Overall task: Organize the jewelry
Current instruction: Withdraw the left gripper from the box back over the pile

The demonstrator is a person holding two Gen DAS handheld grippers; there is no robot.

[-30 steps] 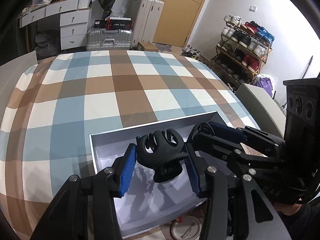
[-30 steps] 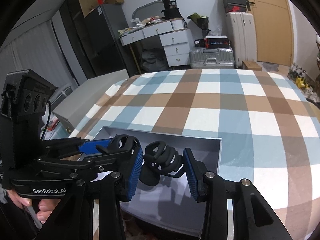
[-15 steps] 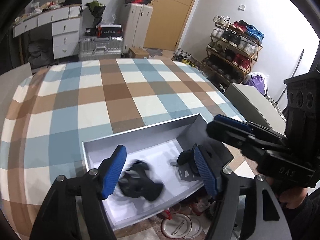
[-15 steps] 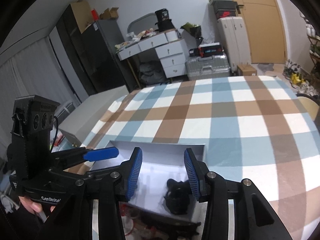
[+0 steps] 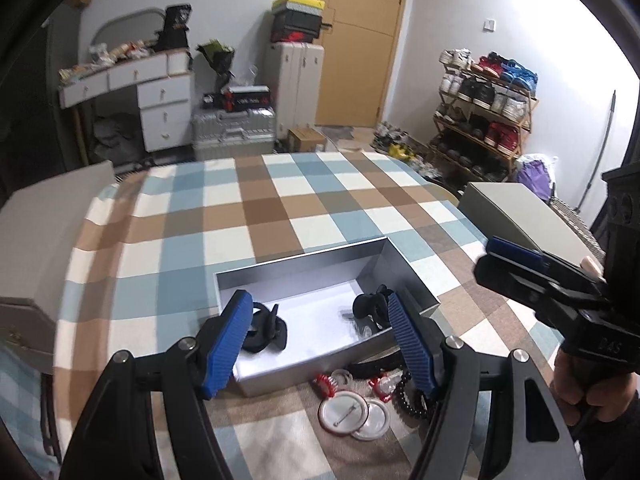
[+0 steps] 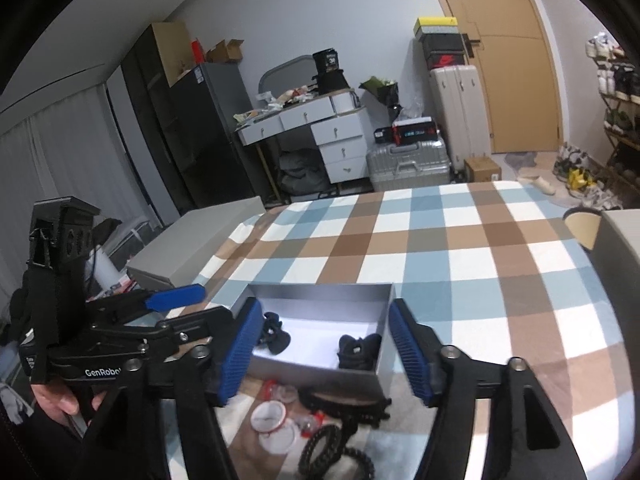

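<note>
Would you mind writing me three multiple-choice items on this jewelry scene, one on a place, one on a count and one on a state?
1. Where do the round white badges lie?
A. Inside the grey box
B. On the checked cloth in front of the box
C. On the shoe rack

2. How many black hair clips are in the grey box?
A. One
B. Two
C. Four

3. What is between the left gripper's pads?
A. Nothing; it is open
B. A hair clip
C. A badge

Answers: 1 B, they sit on the cloth outside the box's near wall. 2 B, one clip lies at the left end, another at the right. 3 A, its blue pads stand apart above the box, touching nothing.
</note>
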